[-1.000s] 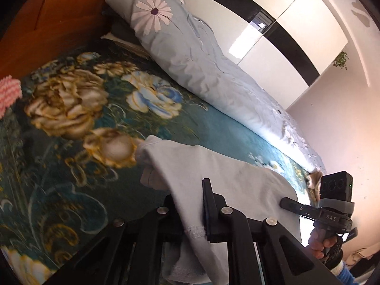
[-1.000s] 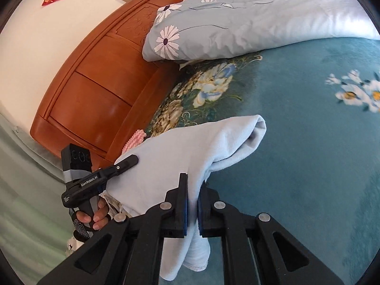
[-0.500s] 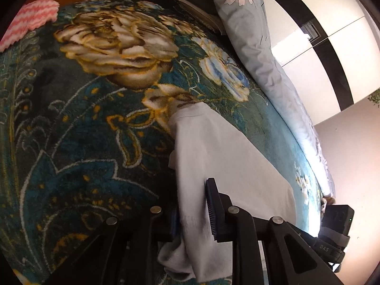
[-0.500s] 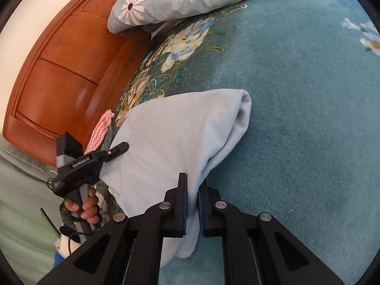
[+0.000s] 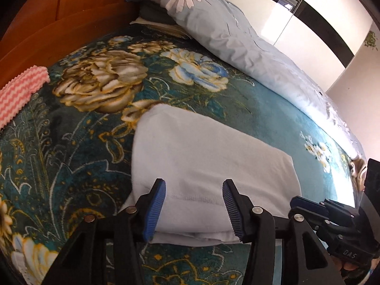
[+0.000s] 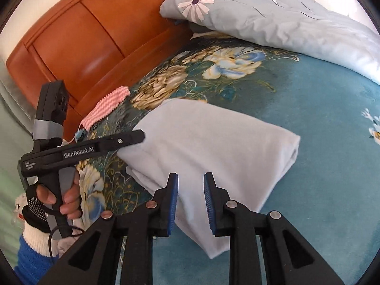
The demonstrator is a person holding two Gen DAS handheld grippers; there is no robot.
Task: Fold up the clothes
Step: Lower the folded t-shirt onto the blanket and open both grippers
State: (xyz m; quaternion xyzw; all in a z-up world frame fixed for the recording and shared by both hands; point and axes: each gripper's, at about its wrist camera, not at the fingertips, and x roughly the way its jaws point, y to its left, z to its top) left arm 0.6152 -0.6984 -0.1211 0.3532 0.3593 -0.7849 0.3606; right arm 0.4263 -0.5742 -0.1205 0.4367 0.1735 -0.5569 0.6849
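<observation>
A pale blue folded garment (image 5: 209, 166) is laid flat on the floral blanket (image 5: 78, 147), with its stitched hem turned toward the cameras. The left gripper (image 5: 193, 210) is seen at the near edge of the garment with its fingers spread wide; the hem lies between the blue pads (image 5: 154, 209), but nothing is pinched. The right gripper (image 6: 190, 203) is held at the garment's near corner, its fingers parted by a narrower gap, and the cloth beneath them is not clamped. In the right wrist view the left gripper is seen from the side, its tip touching the garment's left edge, and it is held by a gloved left hand (image 6: 59, 197).

Beyond the garment, a pink zigzag cloth (image 6: 106, 109) is seen at the edge of the blanket, beside the wooden headboard (image 6: 78, 35). A light blue quilt (image 5: 237, 38) printed with a daisy is bunched along the far side of the blanket, well apart from the garment. Behind the quilt, a glossy white wardrobe (image 5: 315, 7) with dark bands is visible.
</observation>
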